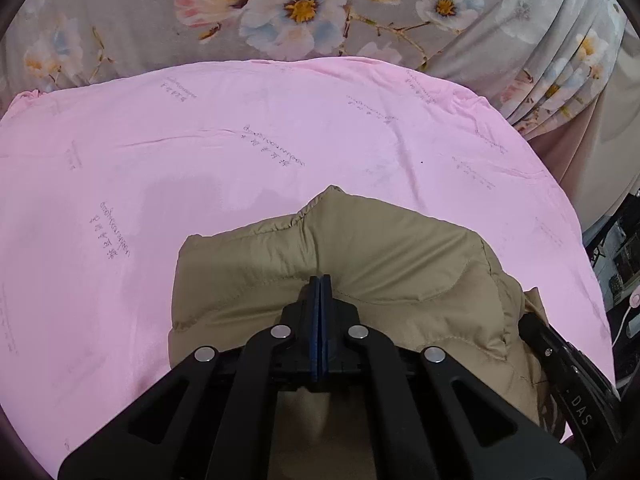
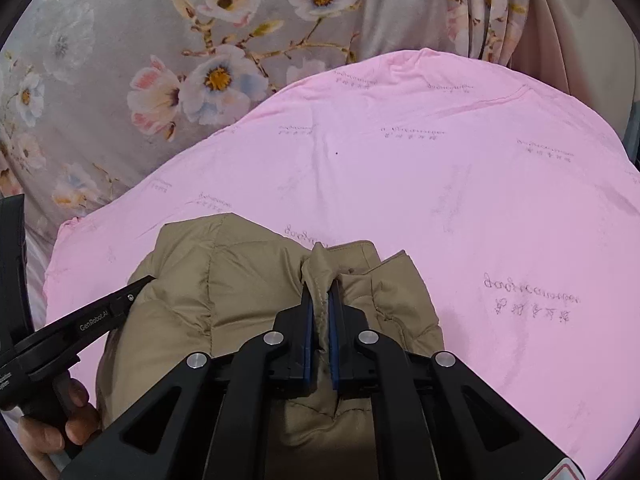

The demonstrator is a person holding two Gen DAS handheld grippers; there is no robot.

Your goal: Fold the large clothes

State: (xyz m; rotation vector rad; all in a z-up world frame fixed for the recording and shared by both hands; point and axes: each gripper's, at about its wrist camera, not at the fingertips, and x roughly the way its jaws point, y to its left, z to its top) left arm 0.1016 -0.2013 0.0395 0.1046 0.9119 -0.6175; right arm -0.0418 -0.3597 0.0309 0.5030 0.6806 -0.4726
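Observation:
A tan padded jacket (image 1: 360, 248) lies bunched on a pink sheet (image 1: 200, 152), near its front edge. My left gripper (image 1: 321, 280) is shut, its blue pads pressed together on the jacket's quilted top. In the right wrist view the jacket (image 2: 224, 276) fills the lower middle. My right gripper (image 2: 320, 292) is shut on a raised fold of the jacket's edge, which stands up between the pads. The left gripper also shows at the left of the right wrist view (image 2: 136, 284), held by a hand.
The pink sheet (image 2: 480, 184) covers a bed with grey floral bedding (image 1: 280, 8) behind it. A floral curtain or hanging fabric (image 1: 560, 60) is at the back right. Dark clutter and a cable (image 1: 624, 280) lie off the bed's right edge.

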